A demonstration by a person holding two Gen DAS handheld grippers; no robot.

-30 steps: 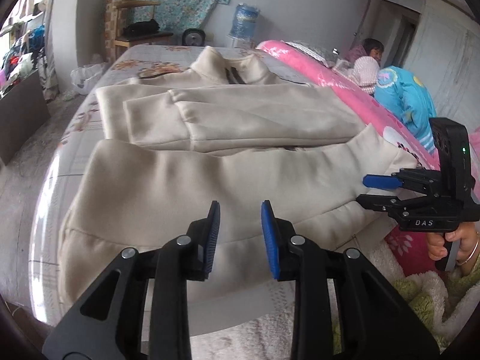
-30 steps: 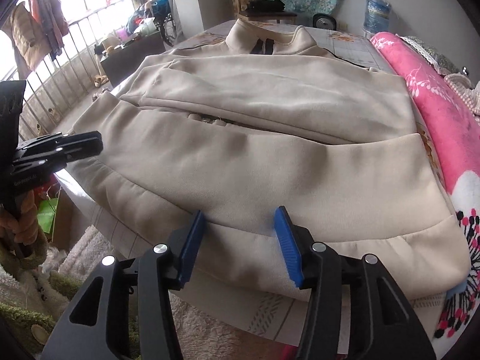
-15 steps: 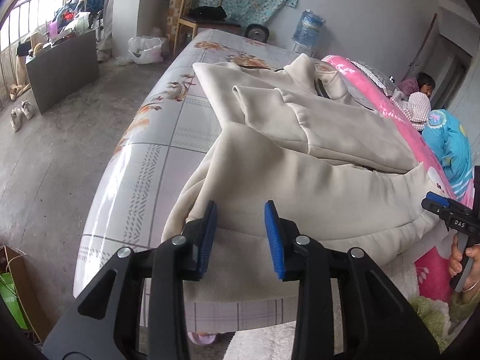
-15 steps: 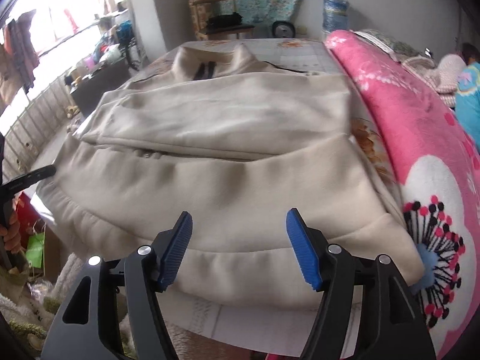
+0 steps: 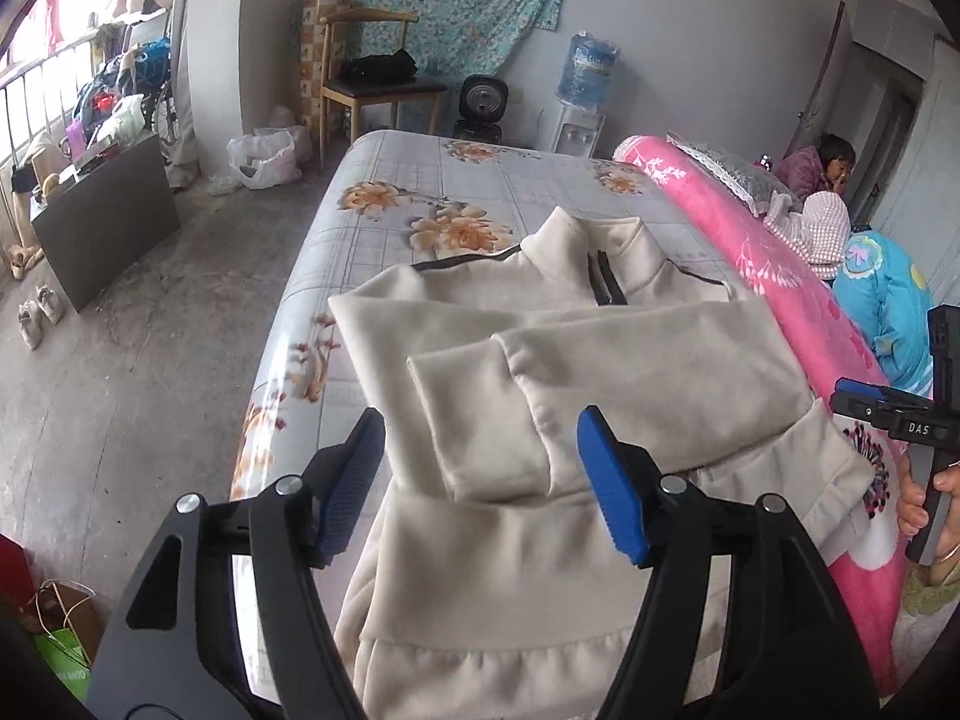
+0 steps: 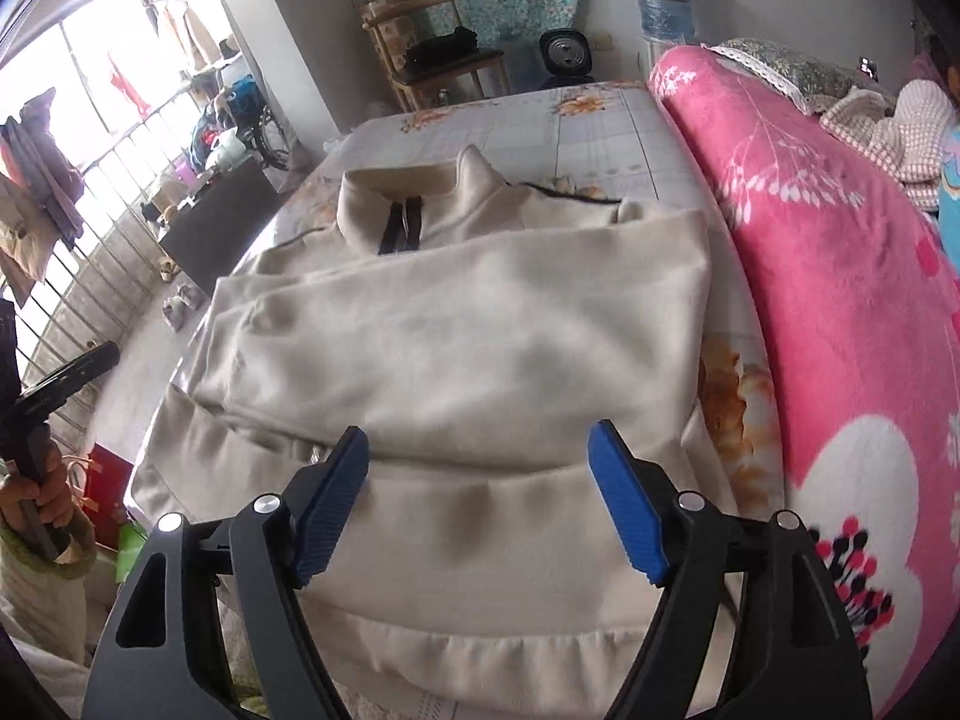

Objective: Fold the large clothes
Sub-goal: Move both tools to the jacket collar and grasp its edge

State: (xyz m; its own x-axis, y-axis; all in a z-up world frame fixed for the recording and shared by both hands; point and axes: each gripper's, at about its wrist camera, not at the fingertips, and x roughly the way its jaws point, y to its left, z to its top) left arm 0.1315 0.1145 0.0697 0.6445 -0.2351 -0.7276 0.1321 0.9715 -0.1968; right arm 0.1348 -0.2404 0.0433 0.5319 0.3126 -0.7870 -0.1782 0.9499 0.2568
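Left wrist: left gripper (image 5: 480,486) tilted down — jaws just spread, empty | right gripper (image 6: 480,501) likewise, over jacket (image 6: 480,324)

A bed (image 5: 420,192) with a grey checked sheet printed with orange flowers fills the middle of both views. A cream jacket (image 5: 600,372) lies flat on it, collar toward the top of the frame, sleeves folded across its front. A pink flowered blanket (image 6: 840,276) lies along the bed's right side.
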